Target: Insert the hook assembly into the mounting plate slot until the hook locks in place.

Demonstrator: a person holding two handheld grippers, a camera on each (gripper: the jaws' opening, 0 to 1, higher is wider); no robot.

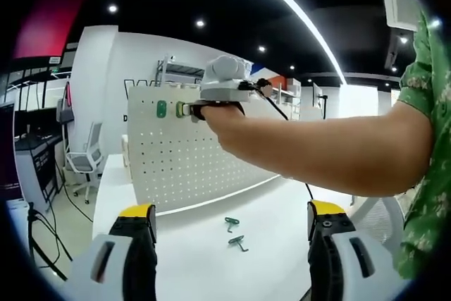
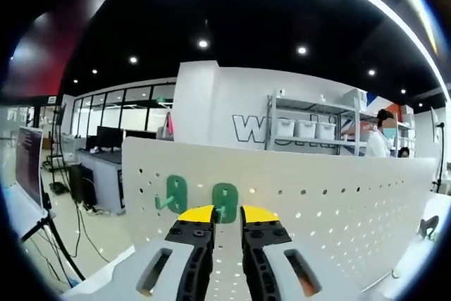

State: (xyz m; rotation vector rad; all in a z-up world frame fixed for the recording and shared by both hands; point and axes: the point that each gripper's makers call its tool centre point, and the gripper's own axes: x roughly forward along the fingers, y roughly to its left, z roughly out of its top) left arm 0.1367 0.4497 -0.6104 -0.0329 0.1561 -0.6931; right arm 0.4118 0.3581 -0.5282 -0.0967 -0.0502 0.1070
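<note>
Right gripper (image 2: 226,216) nearly closed on green hook (image 2: 225,199) | white pegboard (image 2: 338,195)

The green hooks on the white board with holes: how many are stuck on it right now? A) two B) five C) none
A: in the right gripper view one green hook sits on the pegboard left of another green hook, which is right at the tips of the right gripper.
</note>
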